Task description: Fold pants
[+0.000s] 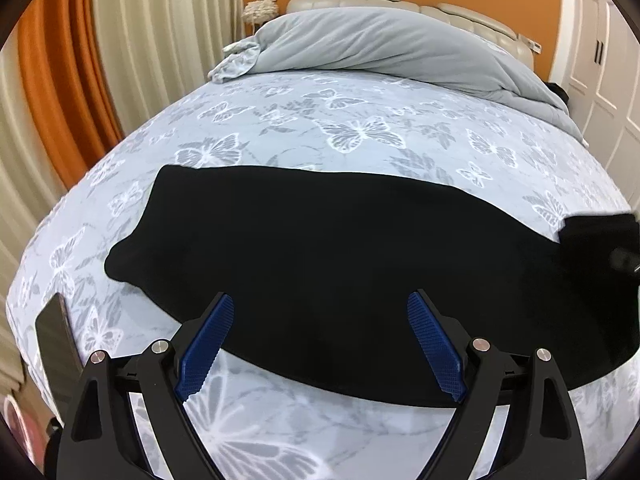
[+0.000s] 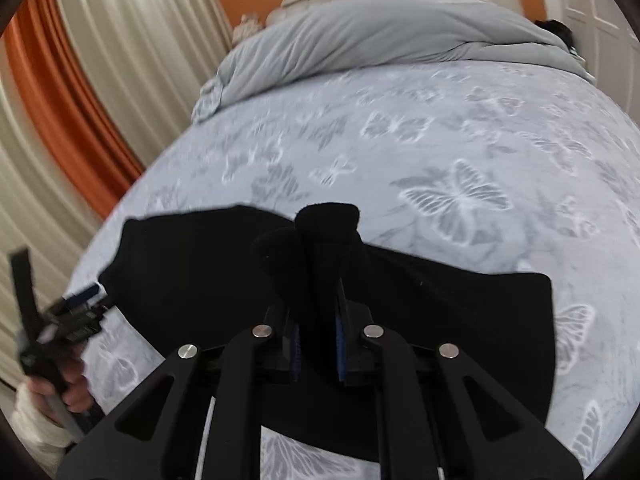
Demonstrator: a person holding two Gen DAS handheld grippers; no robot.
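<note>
Pants [image 2: 328, 216] pinched in right tool [image 2: 318, 344] — lifted.

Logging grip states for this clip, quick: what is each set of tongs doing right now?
Left tongs: open, holding nothing, above the black pants' near edge.
Right tongs: shut on a bunched fold of the pants.

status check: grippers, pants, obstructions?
Left gripper open, empty. Right gripper shut on black pants, end lifted. Bed ahead: no obstruction.
</note>
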